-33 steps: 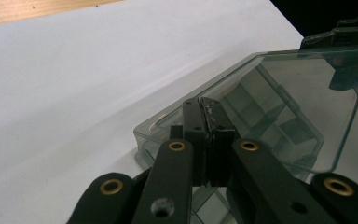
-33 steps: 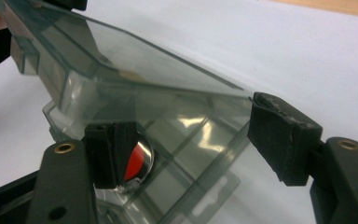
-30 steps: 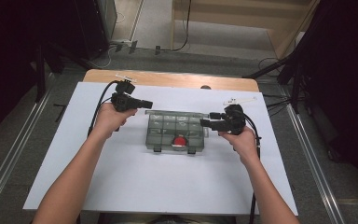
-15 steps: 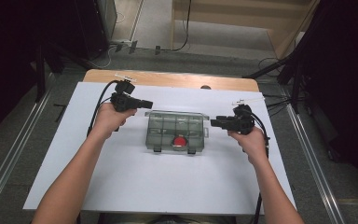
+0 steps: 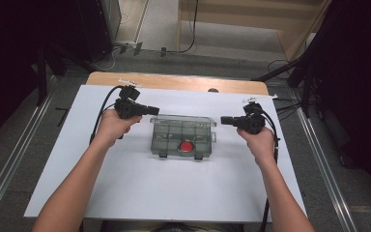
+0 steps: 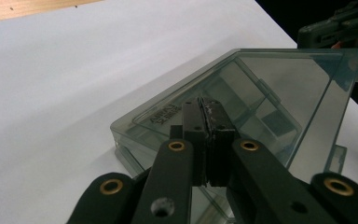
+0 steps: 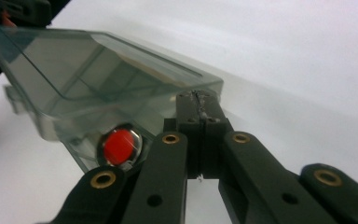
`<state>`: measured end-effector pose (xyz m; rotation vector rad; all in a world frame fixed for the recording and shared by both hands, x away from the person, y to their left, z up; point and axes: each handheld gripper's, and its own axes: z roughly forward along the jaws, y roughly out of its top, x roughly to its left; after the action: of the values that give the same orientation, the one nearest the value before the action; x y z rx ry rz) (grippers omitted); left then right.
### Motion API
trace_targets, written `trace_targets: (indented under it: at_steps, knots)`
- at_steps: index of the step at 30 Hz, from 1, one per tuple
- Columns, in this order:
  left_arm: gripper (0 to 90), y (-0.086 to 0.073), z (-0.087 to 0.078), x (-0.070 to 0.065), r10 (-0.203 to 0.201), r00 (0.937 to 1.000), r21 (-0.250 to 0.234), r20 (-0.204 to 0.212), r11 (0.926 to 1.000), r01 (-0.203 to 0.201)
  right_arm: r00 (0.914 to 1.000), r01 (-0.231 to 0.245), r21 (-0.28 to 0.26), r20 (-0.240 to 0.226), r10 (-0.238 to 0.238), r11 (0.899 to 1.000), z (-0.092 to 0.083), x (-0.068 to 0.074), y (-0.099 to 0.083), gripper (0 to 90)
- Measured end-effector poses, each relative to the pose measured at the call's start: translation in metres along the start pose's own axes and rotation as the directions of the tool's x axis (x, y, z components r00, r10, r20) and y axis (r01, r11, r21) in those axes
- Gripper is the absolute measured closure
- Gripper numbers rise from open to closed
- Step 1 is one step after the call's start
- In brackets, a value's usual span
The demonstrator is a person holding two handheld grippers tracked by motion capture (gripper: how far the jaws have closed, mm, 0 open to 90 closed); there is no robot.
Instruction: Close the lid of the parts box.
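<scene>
My left gripper (image 5: pixel 147 110) had its two black jaws pressed tight together, with nothing between them. In the left gripper view the shut tips (image 6: pixel 208 135) pointed at a corner of the box (image 6: pixel 242 98); I could not tell if they touched it. My left hand (image 5: pixel 113 123) held the tool level, aimed to the right, and my forearm ran up from the bottom of the high view.

My right gripper (image 5: pixel 228 120) had just been closing, and its jaws now sat pressed together too, holding nothing. Its tips (image 7: pixel 199 121) pointed at the box's other end. My right hand (image 5: pixel 258 137) held it level, aimed to the left, just off the box's right side.

The box (image 5: pixel 182 135) was see-through and greenish, with its lid down. It lay flat on the white table top (image 5: pixel 125 193), between my two grippers. Inside it, near the front, sat a round red thing (image 5: pixel 187 146), which I also saw through the wall in the right gripper view (image 7: pixel 119 145).
</scene>
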<state>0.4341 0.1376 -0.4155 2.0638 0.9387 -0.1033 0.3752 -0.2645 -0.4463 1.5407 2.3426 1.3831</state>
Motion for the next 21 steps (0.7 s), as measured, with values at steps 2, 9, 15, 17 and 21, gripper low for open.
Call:
trace_targets:
  at_steps: [2,9,15,17,21]
  knots:
    - [89.4,-0.001,-0.001,-0.001,0.004,1.0,0.0,-0.001,1.0,-0.004,0.9999,0.013,-0.009,-0.003,-0.013,1.0,-0.001,0.005,0.004,90.0]
    - [89.4,-0.005,-0.005,-0.005,0.007,1.0,-0.002,0.0,1.0,-0.007,0.9992,0.025,0.006,-0.033,-0.024,1.0,0.002,0.015,0.012,90.0]
    - [89.4,-0.009,-0.008,-0.009,0.009,1.0,-0.005,-0.002,1.0,-0.009,0.9981,0.037,0.02,-0.05,-0.036,0.999,0.002,0.025,0.019,90.0]
    - [89.4,-0.011,-0.008,-0.01,0.007,1.0,-0.002,0.001,1.0,-0.007,0.9976,0.043,0.031,-0.055,-0.041,0.999,0.002,0.028,0.021,90.0]
    - [89.4,-0.013,-0.008,-0.011,0.01,0.9999,0.002,-0.001,0.9999,-0.01,0.9962,0.067,0.035,-0.059,-0.064,0.997,0.004,0.035,0.022,90.0]
